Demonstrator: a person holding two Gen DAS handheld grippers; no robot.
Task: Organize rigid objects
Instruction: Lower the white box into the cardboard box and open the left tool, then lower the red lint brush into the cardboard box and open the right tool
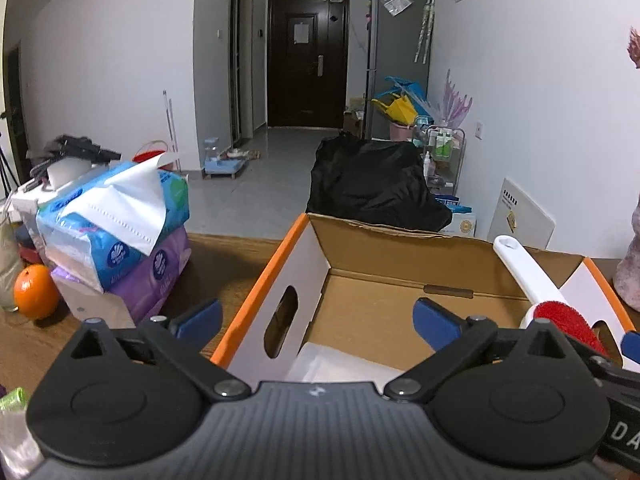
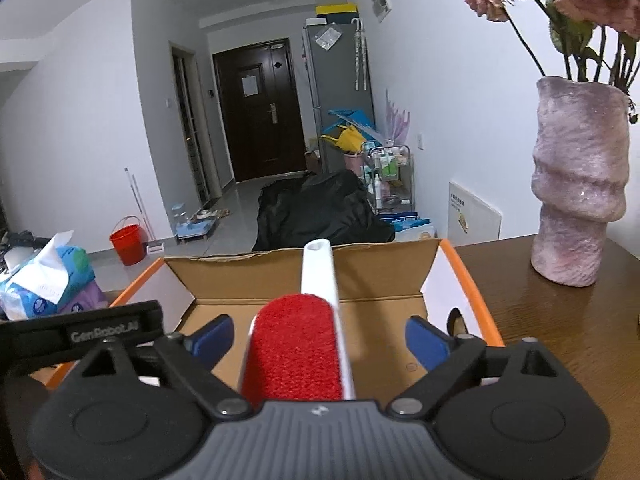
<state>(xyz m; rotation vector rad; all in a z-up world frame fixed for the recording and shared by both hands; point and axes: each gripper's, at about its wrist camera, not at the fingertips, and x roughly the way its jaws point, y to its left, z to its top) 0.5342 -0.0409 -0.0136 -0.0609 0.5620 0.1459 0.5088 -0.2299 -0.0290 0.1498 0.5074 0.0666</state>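
Right wrist view: right tongs [image 2: 319,338] spread wide at lower centre, blue pads clear on both sides of a white-handled lint brush with a red bristle face [image 2: 296,350]; no pad pressing on it. Brush lying lengthwise between the pads, white handle running up toward frame centre and reaching the far wall of an open brown cardboard box with orange-edged white flaps [image 2: 468,280]. Box sitting on a dark wooden counter [image 2: 560,340]. At right, a mottled pink ceramic vase [image 2: 580,188] with dried roses, standing on the counter, apart from the box.

Left wrist view: left tongs [image 1: 318,318] likewise spread, nothing between the pads, hovering over the box's [image 1: 256,300] left side. Same brush [image 1: 560,308] at right of frame, slanting up over the box's far wall. At left, stacked blue and purple tissue packs [image 1: 120,240] beside a round orange fruit [image 1: 35,291] on the counter [image 1: 224,264].
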